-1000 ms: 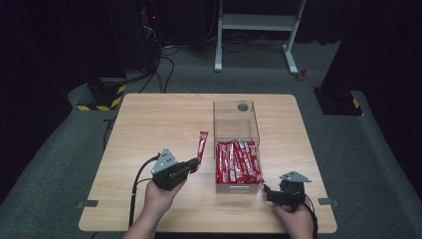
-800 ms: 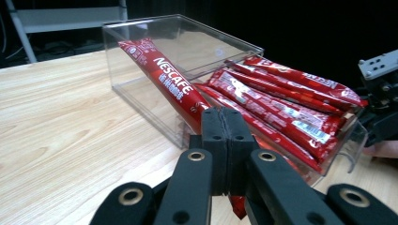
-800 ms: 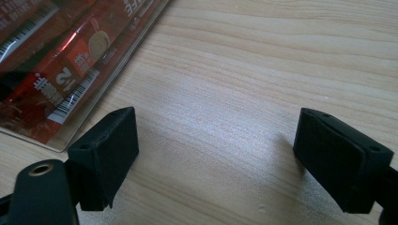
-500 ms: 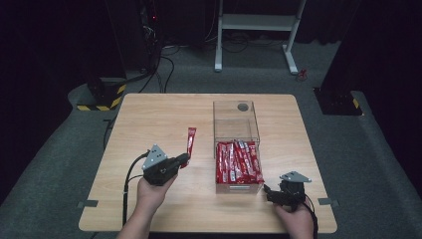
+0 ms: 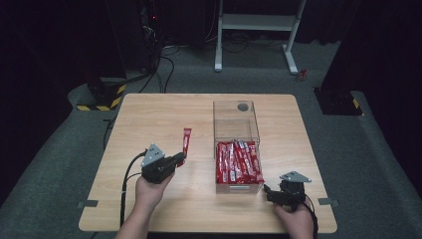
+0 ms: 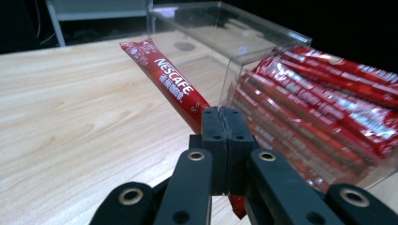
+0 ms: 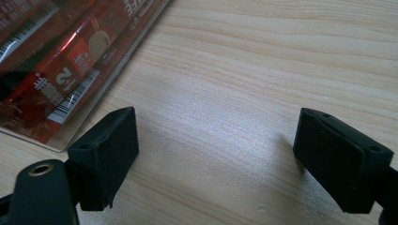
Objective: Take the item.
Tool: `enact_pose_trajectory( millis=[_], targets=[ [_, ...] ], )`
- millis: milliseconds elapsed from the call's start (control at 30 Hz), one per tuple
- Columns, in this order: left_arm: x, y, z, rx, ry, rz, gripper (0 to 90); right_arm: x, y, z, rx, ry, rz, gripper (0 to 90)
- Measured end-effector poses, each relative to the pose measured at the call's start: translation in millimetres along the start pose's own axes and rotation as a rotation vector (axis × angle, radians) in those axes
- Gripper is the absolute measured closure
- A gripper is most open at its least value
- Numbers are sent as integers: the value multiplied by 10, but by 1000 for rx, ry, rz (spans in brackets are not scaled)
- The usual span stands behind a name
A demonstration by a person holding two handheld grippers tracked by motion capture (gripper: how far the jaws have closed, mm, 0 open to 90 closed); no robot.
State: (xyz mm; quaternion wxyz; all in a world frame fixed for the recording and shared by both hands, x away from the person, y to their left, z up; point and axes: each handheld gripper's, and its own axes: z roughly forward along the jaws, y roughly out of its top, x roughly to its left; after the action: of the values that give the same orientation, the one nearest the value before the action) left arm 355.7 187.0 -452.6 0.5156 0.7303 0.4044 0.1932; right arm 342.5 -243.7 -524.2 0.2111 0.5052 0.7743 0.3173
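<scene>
A red Nescafe sachet (image 6: 170, 87) sticks out forward from my left gripper (image 6: 224, 123), whose jaws are shut on its near end. In the high view the sachet (image 5: 186, 140) points away over the table, left of the clear plastic box (image 5: 236, 120), and the left gripper (image 5: 178, 159) sits at the centre-left. Several red sachets (image 5: 238, 160) fill the near half of the box. My right gripper (image 5: 266, 192) rests near the table's front right, just right of the box's near corner, jaws wide open over bare wood (image 7: 216, 140).
The wooden table (image 5: 149, 119) has free room at the left and far side. The far half of the clear box holds no sachets and has a round hole (image 5: 243, 106) near its far end. Dark floor, cables and a white stand's legs (image 5: 254, 30) lie beyond.
My left hand has carried the sachet to the left and toward the person, away from the box. The right gripper has stayed put.
</scene>
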Motion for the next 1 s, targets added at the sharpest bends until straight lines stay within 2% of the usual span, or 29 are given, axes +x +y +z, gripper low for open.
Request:
enact_pose_trajectory(
  millis=[433, 800, 1000],
  targets=[
    [95, -193, 207, 78, 16, -34, 894, 0, 0, 0, 0, 0, 0, 143],
    [122, -320, 339, 146, 23, -37, 894, 0, 0, 0, 0, 0, 0, 143],
    [112, -359, 390, 168, 24, -37, 894, 0, 0, 0, 0, 0, 0, 143]
  ],
)
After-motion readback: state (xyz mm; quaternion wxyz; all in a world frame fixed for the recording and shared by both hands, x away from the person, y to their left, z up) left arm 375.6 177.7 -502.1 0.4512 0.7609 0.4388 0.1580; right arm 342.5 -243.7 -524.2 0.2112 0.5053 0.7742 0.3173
